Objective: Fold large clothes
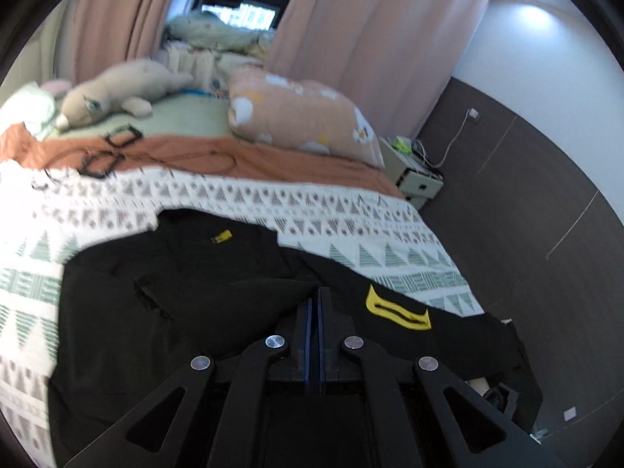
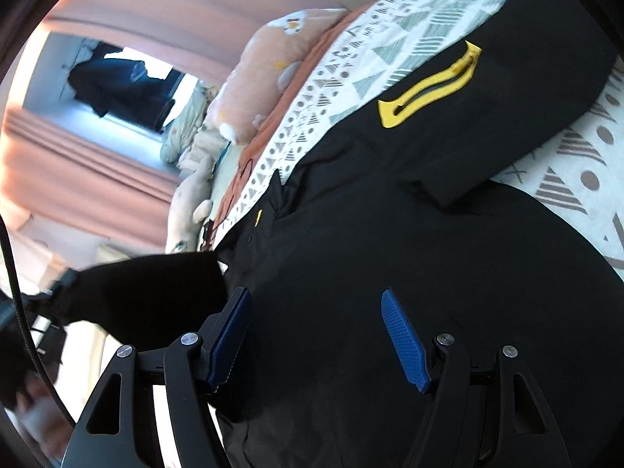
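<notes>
A large black jacket (image 1: 195,292) with a yellow-trimmed pocket (image 1: 397,312) lies spread on the bed. My left gripper (image 1: 318,292) is shut, and a flap of the jacket's black cloth runs right up into its fingertips. In the right wrist view the same jacket (image 2: 390,234) fills the middle, pocket trim (image 2: 429,85) at the upper right. My right gripper (image 2: 315,292) hovers open just over the jacket's body, with nothing pinched between its blue pads (image 2: 405,343). A black sleeve (image 2: 156,292) stretches off to the left, and its far end is blurred.
The bed carries a white blanket with grey-green triangles (image 1: 351,210), an orange sheet (image 1: 234,156), a peach pillow (image 1: 300,113), a plush toy (image 1: 117,93) and a dark cable (image 1: 117,144). A nightstand (image 1: 413,171) stands by the dark wall. Pink curtains (image 1: 351,39) hang behind.
</notes>
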{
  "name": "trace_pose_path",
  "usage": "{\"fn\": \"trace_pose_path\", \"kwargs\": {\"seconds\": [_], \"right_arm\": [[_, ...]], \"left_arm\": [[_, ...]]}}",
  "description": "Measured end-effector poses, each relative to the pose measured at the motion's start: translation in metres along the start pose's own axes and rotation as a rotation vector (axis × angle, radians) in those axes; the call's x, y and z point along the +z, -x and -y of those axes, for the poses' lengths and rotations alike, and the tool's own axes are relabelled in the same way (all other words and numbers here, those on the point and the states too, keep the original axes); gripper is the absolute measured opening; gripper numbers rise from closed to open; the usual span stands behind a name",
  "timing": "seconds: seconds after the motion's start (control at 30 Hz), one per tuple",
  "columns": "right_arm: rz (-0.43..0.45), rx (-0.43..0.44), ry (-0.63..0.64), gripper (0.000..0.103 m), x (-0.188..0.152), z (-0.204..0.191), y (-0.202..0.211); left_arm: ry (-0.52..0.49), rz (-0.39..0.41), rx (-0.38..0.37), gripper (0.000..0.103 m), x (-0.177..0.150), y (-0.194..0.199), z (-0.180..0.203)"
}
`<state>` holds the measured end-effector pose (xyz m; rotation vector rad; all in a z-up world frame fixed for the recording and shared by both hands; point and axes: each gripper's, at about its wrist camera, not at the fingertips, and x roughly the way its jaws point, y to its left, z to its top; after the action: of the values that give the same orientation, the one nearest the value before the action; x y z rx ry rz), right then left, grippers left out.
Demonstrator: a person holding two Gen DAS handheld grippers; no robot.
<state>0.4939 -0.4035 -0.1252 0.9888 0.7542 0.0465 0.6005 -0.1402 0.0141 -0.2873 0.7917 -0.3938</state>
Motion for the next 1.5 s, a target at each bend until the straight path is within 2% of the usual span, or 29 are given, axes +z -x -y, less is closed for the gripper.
{"fn": "trace_pose_path", "kwargs": {"seconds": [0.1,0.2,0.23,0.27,0.3,0.33,0.37,0.4,0.5,0.57,0.63,0.77,0.9,1.0,1.13,1.23,1.4,1.5], "right_arm": [[0.015,-0.004,-0.024,0.069,0.006,0.007,0.003],[0.039,-0.002,-0.049,0.069,0.010,0.012,0.008],[0.042,0.008,-0.057,0.069,0.011,0.013,0.009],[0.042,0.019,-0.066,0.069,0.011,0.014,0.008],[0.039,0.022,-0.070,0.069,0.012,0.014,0.008],[0.037,0.019,-0.069,0.069,0.011,0.014,0.007],[0.037,0.016,-0.066,0.069,0.011,0.013,0.006],[0.036,0.015,-0.064,0.069,0.011,0.012,0.005],[0.037,0.014,-0.047,0.069,0.010,0.007,0.005],[0.042,0.005,-0.029,0.069,0.009,0.003,0.004],[0.041,-0.001,-0.009,0.069,0.007,-0.001,0.002],[-0.004,-0.014,0.093,0.069,-0.007,-0.026,-0.014],[-0.036,-0.048,0.246,0.069,-0.025,-0.059,-0.029],[-0.070,-0.088,0.371,0.069,-0.044,-0.082,-0.048],[-0.139,-0.175,0.528,0.069,-0.073,-0.103,-0.077],[-0.199,-0.264,0.648,0.069,-0.098,-0.111,-0.099],[-0.251,-0.354,0.783,0.069,-0.129,-0.114,-0.118],[-0.243,-0.424,0.836,0.069,-0.143,-0.110,-0.122]], "left_arm": [[0.030,-0.078,-0.038,0.001,-0.020,-0.031,-0.004],[0.098,-0.175,-0.125,0.006,-0.041,-0.057,-0.012],[0.109,-0.204,-0.153,0.016,-0.048,-0.063,-0.014],[0.116,-0.222,-0.173,0.034,-0.053,-0.066,-0.014],[0.124,-0.225,-0.186,0.047,-0.059,-0.066,-0.015],[0.136,-0.218,-0.194,0.073,-0.064,-0.064,-0.017],[0.148,-0.202,-0.191,0.091,-0.069,-0.059,-0.019],[0.154,-0.182,-0.186,0.094,-0.074,-0.055,-0.019],[0.162,-0.129,-0.182,0.095,-0.082,-0.031,-0.032],[0.181,-0.083,-0.153,0.095,-0.087,-0.010,-0.048],[0.214,-0.019,-0.087,0.095,-0.095,0.013,-0.068],[0.250,0.052,0.048,0.095,-0.112,0.048,-0.102],[0.289,0.088,0.159,0.094,-0.134,0.072,-0.133],[0.319,0.110,0.214,0.089,-0.146,0.086,-0.156],[0.339,0.089,0.226,0.089,-0.151,0.098,-0.181],[0.344,0.095,0.264,0.089,-0.161,0.115,-0.200],[0.420,0.097,0.266,0.089,-0.178,0.141,-0.233],[0.481,0.073,0.224,0.089,-0.183,0.156,-0.246]]}}
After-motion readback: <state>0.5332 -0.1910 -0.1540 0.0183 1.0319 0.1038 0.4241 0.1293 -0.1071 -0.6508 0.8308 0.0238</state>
